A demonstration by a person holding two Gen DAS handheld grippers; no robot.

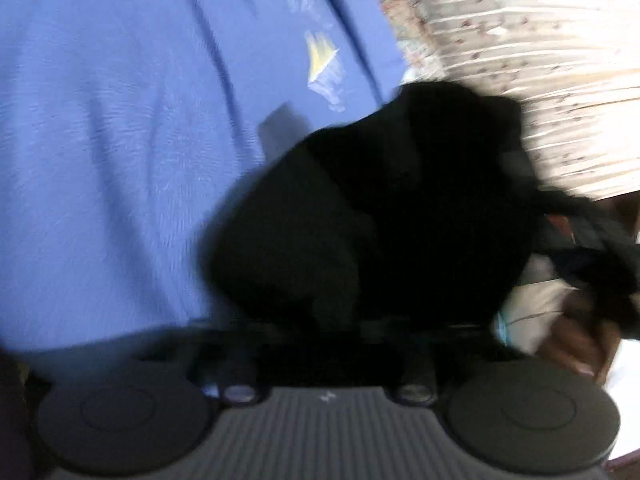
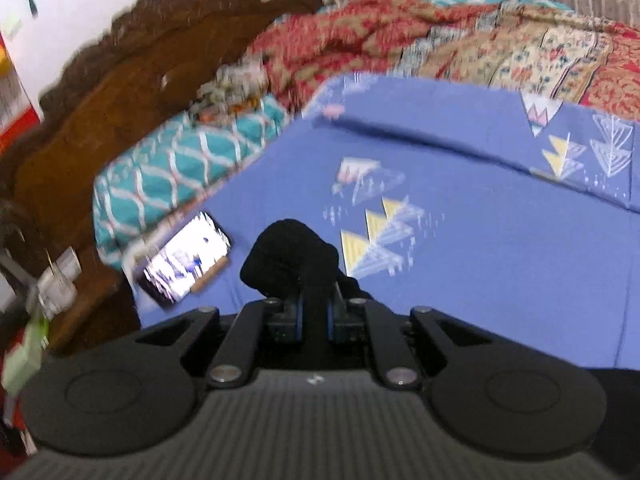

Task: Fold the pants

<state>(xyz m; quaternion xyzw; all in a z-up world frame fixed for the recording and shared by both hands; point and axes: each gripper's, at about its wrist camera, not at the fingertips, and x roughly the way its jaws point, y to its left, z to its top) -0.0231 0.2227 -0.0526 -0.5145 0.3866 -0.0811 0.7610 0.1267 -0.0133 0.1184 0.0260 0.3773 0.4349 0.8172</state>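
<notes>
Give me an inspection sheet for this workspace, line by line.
Surface: blue bedsheet with triangle prints, some creases.
Job's things: black pants, bunched, not yet folded flat.
Clutter: lit phone on the sheet; teal pillow beside it; red patterned quilt heaped beyond.
Grippers: right gripper shut on the pants; left gripper buried in dark cloth, state unclear.
Cables: nothing seen.
Surroundings: carved wooden headboard; striped curtain; both views blurred.
</notes>
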